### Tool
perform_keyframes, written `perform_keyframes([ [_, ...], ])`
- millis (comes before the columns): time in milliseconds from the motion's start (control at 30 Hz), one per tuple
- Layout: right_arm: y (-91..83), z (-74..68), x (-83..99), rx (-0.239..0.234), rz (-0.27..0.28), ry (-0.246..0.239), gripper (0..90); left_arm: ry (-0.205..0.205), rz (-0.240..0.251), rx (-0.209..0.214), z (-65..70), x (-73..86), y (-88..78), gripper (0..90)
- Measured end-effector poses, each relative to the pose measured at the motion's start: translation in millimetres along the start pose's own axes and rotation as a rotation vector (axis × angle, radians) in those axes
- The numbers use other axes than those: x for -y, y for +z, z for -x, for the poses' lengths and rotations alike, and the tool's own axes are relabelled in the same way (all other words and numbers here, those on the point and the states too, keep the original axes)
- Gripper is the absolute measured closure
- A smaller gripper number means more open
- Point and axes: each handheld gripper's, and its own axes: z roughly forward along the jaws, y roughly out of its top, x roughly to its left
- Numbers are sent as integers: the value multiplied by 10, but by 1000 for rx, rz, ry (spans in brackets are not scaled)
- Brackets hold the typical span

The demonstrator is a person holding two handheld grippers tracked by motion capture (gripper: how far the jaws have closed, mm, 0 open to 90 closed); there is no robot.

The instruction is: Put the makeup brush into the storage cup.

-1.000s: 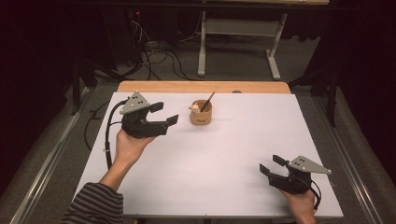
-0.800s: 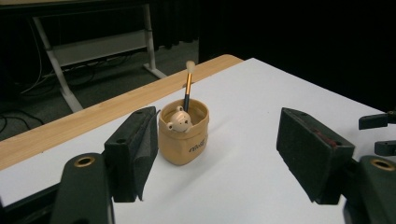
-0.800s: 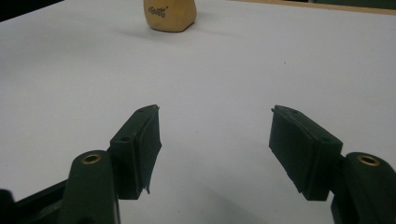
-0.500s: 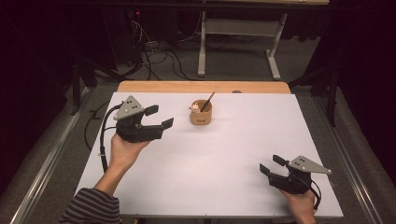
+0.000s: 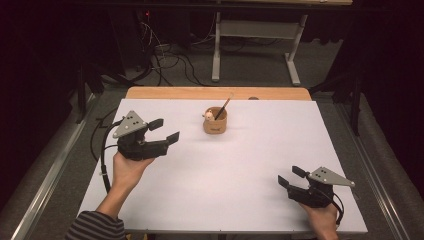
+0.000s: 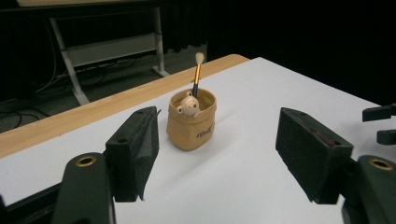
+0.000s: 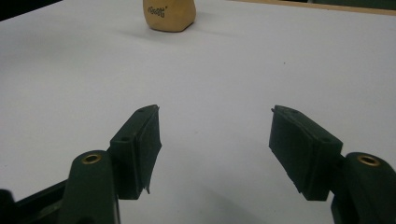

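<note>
Tan pot (image 5: pixel 215 121) stands far-centre on my white table (image 5: pixel 240 190), holding a bear figure (image 6: pixel 188 104) and a brush (image 6: pixel 197 73); dark floor and cables lie beyond. Left gripper (image 5: pixel 166 131) and right gripper (image 5: pixel 291 176) both gape, holding nothing.

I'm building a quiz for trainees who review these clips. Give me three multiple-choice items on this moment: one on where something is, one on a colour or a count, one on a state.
1. Where does the cup stand?
A. near the far edge of the table
B. at the near right corner
C. on the floor

2. What colour is the cup?
A. blue
B. tan
C. green

3. How do the jaws of the left gripper stand?
A. shut on the brush
B. shut on nothing
C. open, apart from the cup

Answers:
1 A: the high view shows the cup far from the person, just before the wooden strip.
2 B: both the high view and the left gripper view show a tan cup.
3 C: the left gripper view shows a wide gap between its jaws, with the cup farther off.
</note>
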Motion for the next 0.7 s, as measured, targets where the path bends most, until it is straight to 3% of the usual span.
perform_keyframes([
  [333,1,1,0,4,-2,2,359,-28,29,-37,-71,146,-212,312],
  [700,-8,0,1,3,2,4,359,-48,29,-51,-82,278,-318,307],
])
